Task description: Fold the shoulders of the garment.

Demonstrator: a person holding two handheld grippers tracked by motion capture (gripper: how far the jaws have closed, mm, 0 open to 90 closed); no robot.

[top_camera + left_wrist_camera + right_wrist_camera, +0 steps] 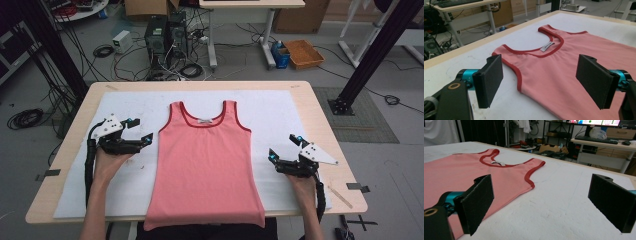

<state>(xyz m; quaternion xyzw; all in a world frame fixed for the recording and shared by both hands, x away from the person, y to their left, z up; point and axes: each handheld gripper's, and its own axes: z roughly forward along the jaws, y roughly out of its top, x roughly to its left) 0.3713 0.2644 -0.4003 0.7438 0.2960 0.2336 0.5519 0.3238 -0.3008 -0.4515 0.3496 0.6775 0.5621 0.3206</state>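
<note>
A pink tank top with red trim lies flat and face up in the middle of the white mat, its hem hanging over the table's front edge. My left gripper hovers open just left of the top's left armhole. In the left gripper view the gripper has its jaws wide apart over the armhole's red trim, with nothing held. My right gripper stands open to the right of the top. In the right gripper view, that gripper is over bare mat, with the tank top to its left.
The mat covers most of the wooden table. A thin wooden stick and a strip of tape lie near the front right corner. Beyond the table, on the floor, are computers, cables and an orange basket.
</note>
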